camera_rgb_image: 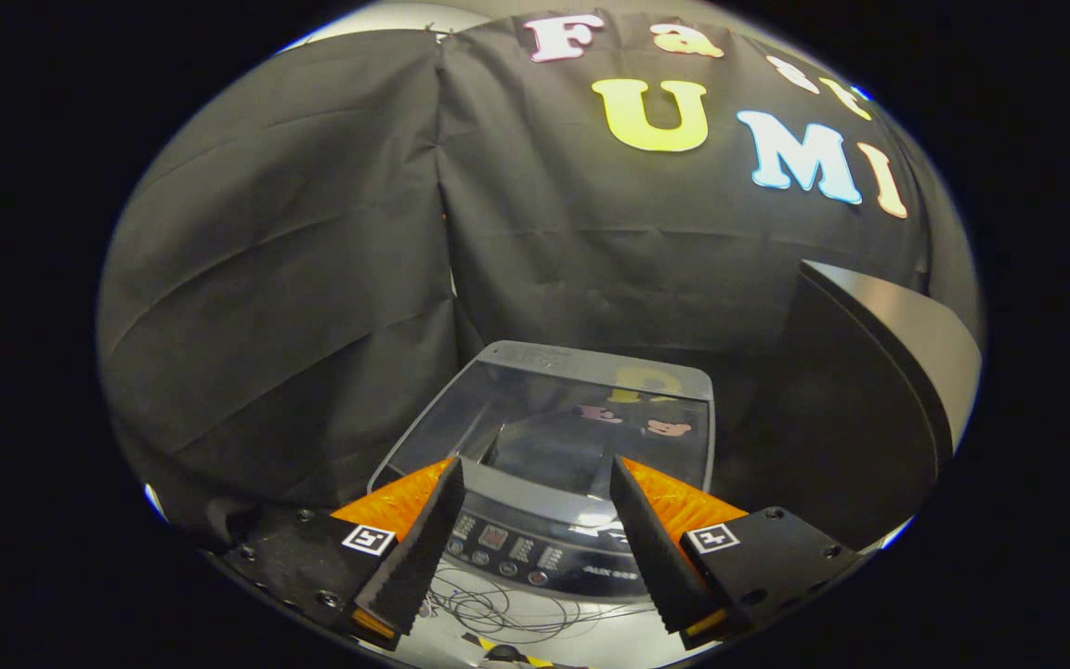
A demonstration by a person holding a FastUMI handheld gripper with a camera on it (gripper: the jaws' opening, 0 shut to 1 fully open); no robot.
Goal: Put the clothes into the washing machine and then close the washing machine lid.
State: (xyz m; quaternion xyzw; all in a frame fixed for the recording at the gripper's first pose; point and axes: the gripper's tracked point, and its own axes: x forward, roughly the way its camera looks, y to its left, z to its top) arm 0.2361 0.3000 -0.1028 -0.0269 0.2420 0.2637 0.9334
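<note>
- The gripper (pixel 535 483) hangs above and in front of the washer (pixel 544 446), its two fingers (pixel 424 539) spread wide apart with nothing between them but the view of the machine below.
- The washer stands just ahead of the fingers, seen from above at a slant; its control panel (pixel 521 548) with rows of small buttons lies between the fingertips.
- The lid (pixel 554 409), a clear pane in a grey frame, appears to lie flat over the tub, and reflections of the booth show in it. Whether it is fully shut cannot be told for sure.
- No clothes can be made out; what lies under the pane is dark and unclear.
- A tangle of thin wires (pixel 498 609) lies on the pale surface in front of the washer, between the finger bases.
- A strip of yellow-and-black tape (pixel 507 650) shows just nearer than the wires.
- A dark panel (pixel 869 390) with a pale edge stands to the right of the washer, well beyond the right finger.
- Black cloth (pixel 312 279) hangs behind the machine.
</note>
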